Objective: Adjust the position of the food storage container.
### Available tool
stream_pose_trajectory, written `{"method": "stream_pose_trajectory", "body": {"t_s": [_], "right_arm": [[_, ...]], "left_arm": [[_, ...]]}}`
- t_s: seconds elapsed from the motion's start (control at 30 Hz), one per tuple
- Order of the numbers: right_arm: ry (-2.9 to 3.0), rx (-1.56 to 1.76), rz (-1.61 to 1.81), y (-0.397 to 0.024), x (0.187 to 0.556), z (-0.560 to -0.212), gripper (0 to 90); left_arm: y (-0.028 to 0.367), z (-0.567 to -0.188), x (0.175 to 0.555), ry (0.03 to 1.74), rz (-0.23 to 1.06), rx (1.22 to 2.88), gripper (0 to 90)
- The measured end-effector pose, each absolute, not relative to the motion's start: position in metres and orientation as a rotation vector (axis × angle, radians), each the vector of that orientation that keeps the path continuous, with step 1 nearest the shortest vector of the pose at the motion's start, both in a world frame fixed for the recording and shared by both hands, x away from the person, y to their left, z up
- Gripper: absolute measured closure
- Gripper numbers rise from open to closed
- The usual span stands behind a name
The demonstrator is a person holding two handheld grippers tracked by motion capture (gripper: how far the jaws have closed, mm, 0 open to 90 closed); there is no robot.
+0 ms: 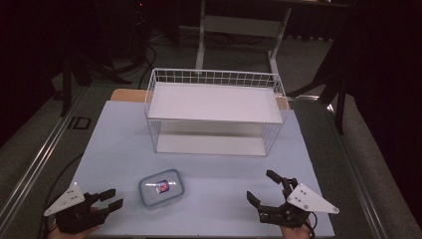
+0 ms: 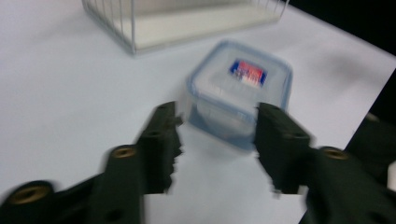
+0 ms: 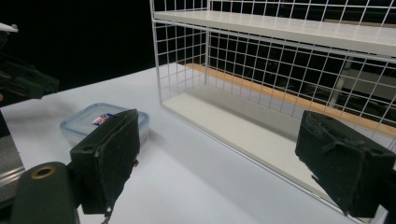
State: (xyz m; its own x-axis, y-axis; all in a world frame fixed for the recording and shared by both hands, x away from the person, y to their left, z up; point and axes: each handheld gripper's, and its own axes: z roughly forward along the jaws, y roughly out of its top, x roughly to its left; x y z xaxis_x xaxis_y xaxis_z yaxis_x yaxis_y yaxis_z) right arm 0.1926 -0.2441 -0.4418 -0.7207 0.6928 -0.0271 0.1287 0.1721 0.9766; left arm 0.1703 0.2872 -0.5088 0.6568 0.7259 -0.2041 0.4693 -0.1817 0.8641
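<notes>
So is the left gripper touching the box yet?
Apart. In the high view, bare table shows between the left gripper and the box; its jaws stand open.

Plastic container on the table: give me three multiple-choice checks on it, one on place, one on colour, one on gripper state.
1. Where is the plastic container?
A. On the rack's top shelf
B. On the table in front of the wire rack
C. Inside the rack's bottom shelf

2. What colour is its lid rim?
A. Blue
B. Red
C. Green

3. How does the left gripper stand to it?
A. Clamped on it
B. Open, near it, pads not pressing
C. Lifting it

Answers: 1 B, high view shows it on the table. 2 A, blue edge. 3 B, jaws apart, container resting just beyond them.
</notes>
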Motion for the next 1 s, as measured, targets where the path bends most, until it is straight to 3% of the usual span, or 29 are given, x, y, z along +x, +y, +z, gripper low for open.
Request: {"method": "stream_pose_trajectory", "body": {"t_s": [0.23, 0.5, 1.0], "right_arm": [[1.996, 0.766, 1.586, -0.242, 0.193, -0.443, 13.7], [1.990, 0.764, 1.595, -0.243, 0.195, -0.445, 13.7], [1.997, 0.745, 1.601, -0.242, 0.193, -0.445, 13.7]], "left_arm": [[0.267, -0.513, 0.190, 0.959, 0.266, 1.999, 89.3], [0.243, -0.520, 0.200, 0.916, 0.253, 2.070, 90.0], [0.244, -0.520, 0.214, 0.960, 0.284, 2.053, 90.0]]}}
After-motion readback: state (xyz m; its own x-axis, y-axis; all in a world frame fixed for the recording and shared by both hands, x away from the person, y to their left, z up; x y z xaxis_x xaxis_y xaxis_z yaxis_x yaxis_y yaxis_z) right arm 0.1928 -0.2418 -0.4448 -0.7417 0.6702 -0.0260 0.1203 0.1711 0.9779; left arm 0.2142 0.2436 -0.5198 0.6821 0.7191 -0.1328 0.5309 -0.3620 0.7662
